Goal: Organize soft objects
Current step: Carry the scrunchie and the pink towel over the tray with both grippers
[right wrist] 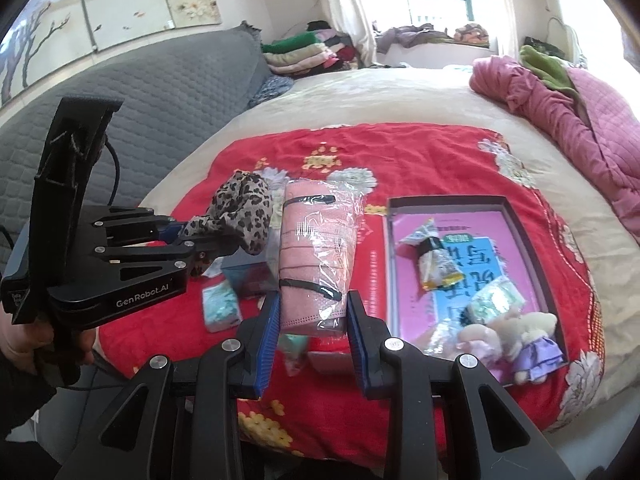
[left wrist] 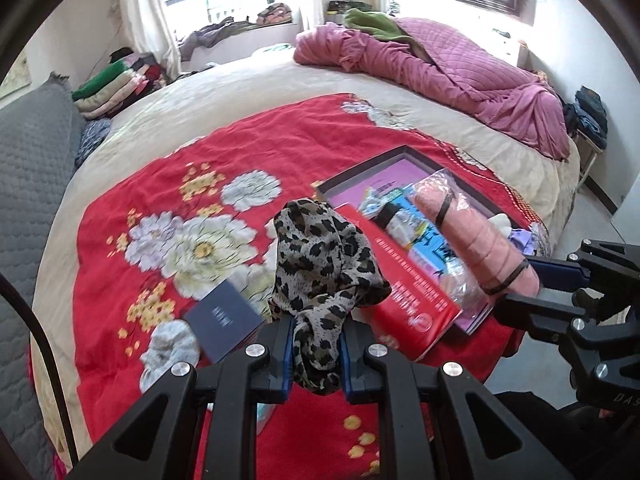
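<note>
My left gripper (left wrist: 316, 328) is shut on a bunched leopard-print cloth (left wrist: 324, 248), held up above the red flowered bedspread (left wrist: 168, 184). From the right wrist view that gripper (right wrist: 192, 236) and the leopard cloth (right wrist: 244, 208) show at the left, with a hand on the handle. My right gripper (right wrist: 312, 320) is shut on a pink pack of face masks (right wrist: 316, 248) wrapped in clear plastic, also lifted off the bed. In the left wrist view the right gripper (left wrist: 524, 284) and the mask pack (left wrist: 476, 236) hang over the near corner of the open dark-rimmed box (left wrist: 362, 170).
The open box (right wrist: 448, 200) holds snack packets, a book and a plush toy (right wrist: 528, 340). A red lid (left wrist: 404, 280) leans by it. A small grey box (left wrist: 224, 320), a pale fluffy item (left wrist: 168, 348) and a tissue pack (right wrist: 220, 308) lie on the spread. A pink quilt (left wrist: 440, 60) lies behind.
</note>
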### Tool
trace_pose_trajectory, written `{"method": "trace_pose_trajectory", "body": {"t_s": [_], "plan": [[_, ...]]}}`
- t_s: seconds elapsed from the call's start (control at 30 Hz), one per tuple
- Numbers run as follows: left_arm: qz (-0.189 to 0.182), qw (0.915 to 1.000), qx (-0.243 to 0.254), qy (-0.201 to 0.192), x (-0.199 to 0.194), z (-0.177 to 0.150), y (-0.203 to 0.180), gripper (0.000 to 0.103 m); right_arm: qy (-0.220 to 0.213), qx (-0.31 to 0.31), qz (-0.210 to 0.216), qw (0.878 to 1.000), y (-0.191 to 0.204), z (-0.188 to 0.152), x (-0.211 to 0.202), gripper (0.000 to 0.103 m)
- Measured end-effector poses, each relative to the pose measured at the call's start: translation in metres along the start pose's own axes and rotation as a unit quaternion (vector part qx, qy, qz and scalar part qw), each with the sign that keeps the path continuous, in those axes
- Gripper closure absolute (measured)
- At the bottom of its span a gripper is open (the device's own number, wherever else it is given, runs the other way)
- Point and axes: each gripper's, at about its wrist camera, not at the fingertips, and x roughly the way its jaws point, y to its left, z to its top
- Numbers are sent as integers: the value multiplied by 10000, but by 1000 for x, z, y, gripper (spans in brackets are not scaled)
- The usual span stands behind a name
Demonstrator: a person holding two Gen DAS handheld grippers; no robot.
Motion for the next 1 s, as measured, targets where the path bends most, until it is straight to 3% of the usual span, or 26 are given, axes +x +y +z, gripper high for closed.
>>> {"method": "trace_pose_trajectory", "body": {"t_s": [0.63,1.0], "plan": [[-466,9974,552,44,60,63,-74,85,67,601,-460,9971,-87,-12,-1,70],[-653,9944,759,341,116,85,-114,85,322,876,-742,9929,-132,-19,20,70]]}}
